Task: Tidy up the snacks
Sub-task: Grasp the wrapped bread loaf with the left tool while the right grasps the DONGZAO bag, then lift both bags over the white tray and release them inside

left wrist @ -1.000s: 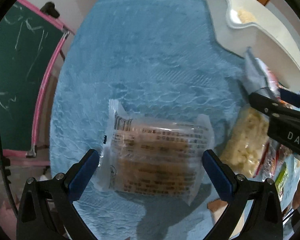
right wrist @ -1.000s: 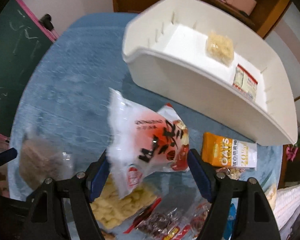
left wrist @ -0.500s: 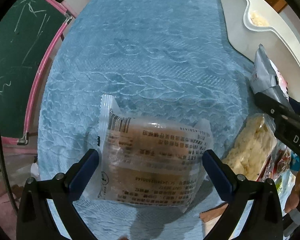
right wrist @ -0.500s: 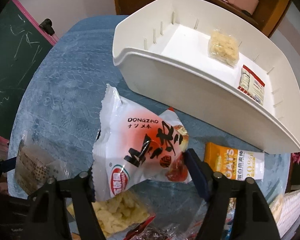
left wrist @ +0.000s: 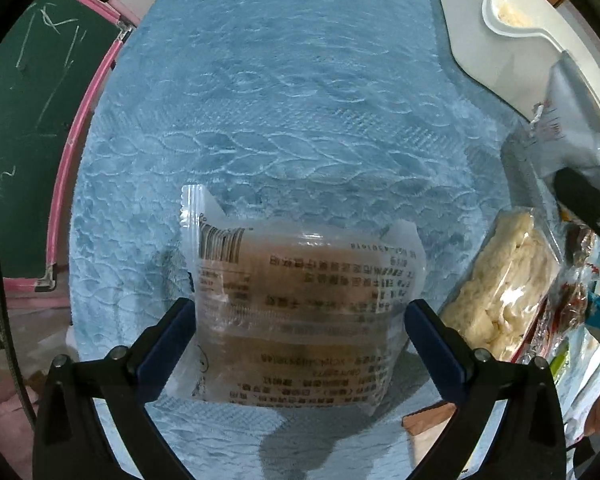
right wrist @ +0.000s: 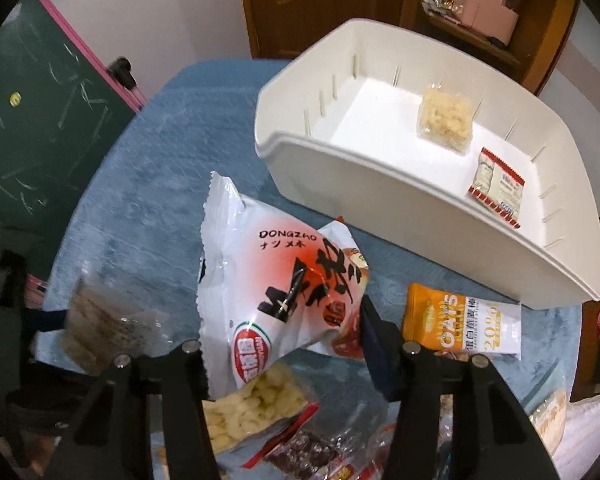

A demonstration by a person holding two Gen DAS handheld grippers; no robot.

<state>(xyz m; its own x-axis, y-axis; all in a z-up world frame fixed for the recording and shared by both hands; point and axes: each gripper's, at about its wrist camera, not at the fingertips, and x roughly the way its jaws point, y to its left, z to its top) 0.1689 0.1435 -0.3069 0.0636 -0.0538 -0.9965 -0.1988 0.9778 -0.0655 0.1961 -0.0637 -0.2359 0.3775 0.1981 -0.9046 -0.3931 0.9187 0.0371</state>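
The white-and-red crinkly foil snack bag (right wrist: 276, 292) sits between our right gripper (right wrist: 288, 344) jaws, which are closing on it, just before the white plastic bin (right wrist: 432, 216). We should squeeze gently, clamp fully, then lift clear. Our left gripper (left wrist: 300, 332), closing slightly, straddles the clear-wrapped brown cake packet (left wrist: 300, 308) without pressing.

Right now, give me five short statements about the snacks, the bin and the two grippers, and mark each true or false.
1. The white bin holds two packets. True.
2. The red-and-white Dongzao bag lies in the bin. False: it sits between the right gripper fingers, whose jaws are closing on it, outside the bin.
3. The clear packet of brown biscuits sits between the left gripper fingers. True.
4. The orange oats packet rests on the blue cloth. True.
5. The bin stands on bare wood. False: it stands on the blue cloth.
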